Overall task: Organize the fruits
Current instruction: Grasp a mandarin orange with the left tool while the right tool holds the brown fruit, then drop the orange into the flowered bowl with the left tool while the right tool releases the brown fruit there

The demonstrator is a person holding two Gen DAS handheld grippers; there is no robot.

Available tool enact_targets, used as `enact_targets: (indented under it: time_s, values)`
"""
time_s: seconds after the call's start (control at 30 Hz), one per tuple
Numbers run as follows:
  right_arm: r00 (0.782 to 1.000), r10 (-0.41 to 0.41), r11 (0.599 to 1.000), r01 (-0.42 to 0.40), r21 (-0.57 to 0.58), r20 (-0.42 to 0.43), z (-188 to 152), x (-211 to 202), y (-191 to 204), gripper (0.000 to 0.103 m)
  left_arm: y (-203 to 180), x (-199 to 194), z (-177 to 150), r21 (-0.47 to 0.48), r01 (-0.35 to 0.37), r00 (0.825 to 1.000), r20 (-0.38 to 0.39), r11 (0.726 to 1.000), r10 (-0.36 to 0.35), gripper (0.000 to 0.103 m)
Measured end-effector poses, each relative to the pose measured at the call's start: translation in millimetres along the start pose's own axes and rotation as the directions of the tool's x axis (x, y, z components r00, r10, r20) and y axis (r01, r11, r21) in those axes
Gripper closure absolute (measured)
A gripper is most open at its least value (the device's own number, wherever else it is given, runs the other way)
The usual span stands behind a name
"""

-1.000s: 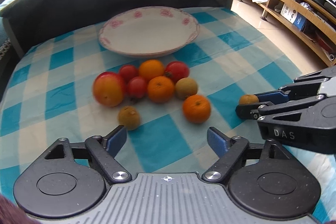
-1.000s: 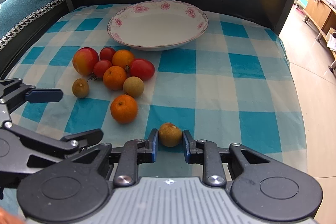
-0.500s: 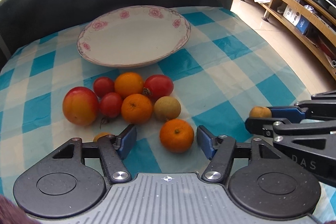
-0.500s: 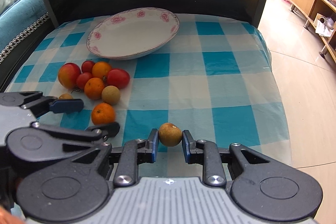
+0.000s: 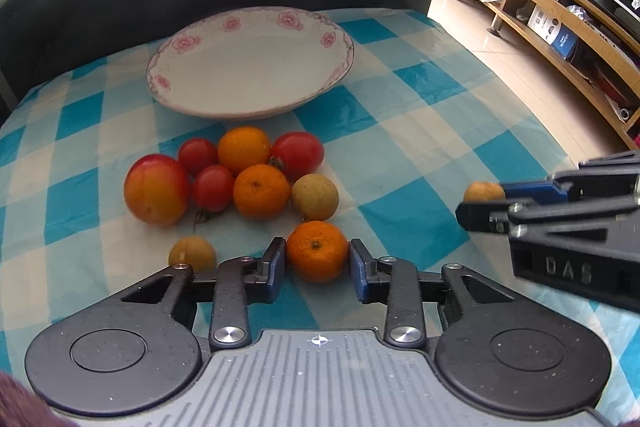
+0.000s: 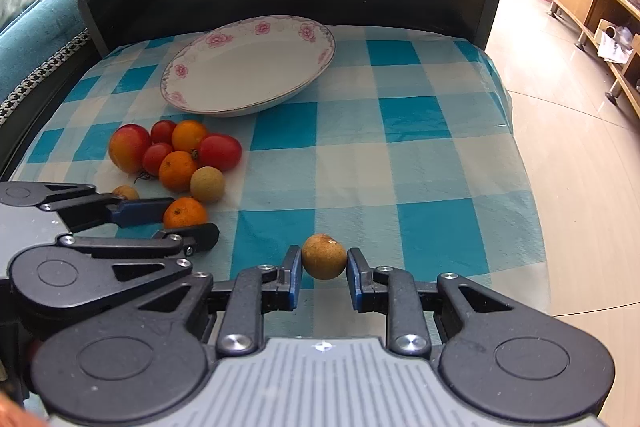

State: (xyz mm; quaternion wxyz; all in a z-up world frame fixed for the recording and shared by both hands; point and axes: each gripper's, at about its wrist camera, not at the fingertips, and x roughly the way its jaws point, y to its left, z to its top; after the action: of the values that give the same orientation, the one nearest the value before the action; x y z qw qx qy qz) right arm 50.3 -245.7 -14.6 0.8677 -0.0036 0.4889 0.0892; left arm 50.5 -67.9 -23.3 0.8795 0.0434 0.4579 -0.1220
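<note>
Left wrist view: the left gripper (image 5: pixel 317 259) brackets a mandarin (image 5: pixel 317 255) on the blue-and-white checked cloth (image 5: pixel 424 131); its jaws are closing, with both blue pads at the fruit's sides, seemingly in contact. Just beyond lies the fruit cluster: a peach (image 5: pixel 157 188) at far left, three tomatoes, two more mandarins and a longan (image 5: pixel 315 196). Another longan (image 5: pixel 192 253) lies near the left finger. A floral-rimmed plate (image 5: pixel 344 45) lies beyond the cluster, holding nothing. At right, the right gripper (image 5: pixel 478 205) clamps a small brown longan (image 5: pixel 482 191). Right wrist view: the right gripper (image 6: pixel 323 269) is clenched on that longan (image 6: pixel 324 256), near the cloth's (image 6: pixel 420 147) near edge. The left gripper (image 6: pixel 188 217), at left, encloses the mandarin (image 6: pixel 185 212). The plate (image 6: pixel 320 63) lies far left of centre.
</note>
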Motion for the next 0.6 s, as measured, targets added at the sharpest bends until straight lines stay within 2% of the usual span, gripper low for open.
enact_targets:
  time_s: [0.27,0.6]
  values:
    - [1.000,0.011,1.000,-0.011,-0.019,0.010,4,-5,13,0.076,11,-16,-9,-0.004,-0.012,1.000,-0.007,1.000,0.012,0.062]
    - [0.999,0.018,1.000,-0.017,-0.022,0.042,13,-19,31,0.076,21,-45,-5,-0.002,-0.030,0.999,0.035,1.000,0.030,0.062]
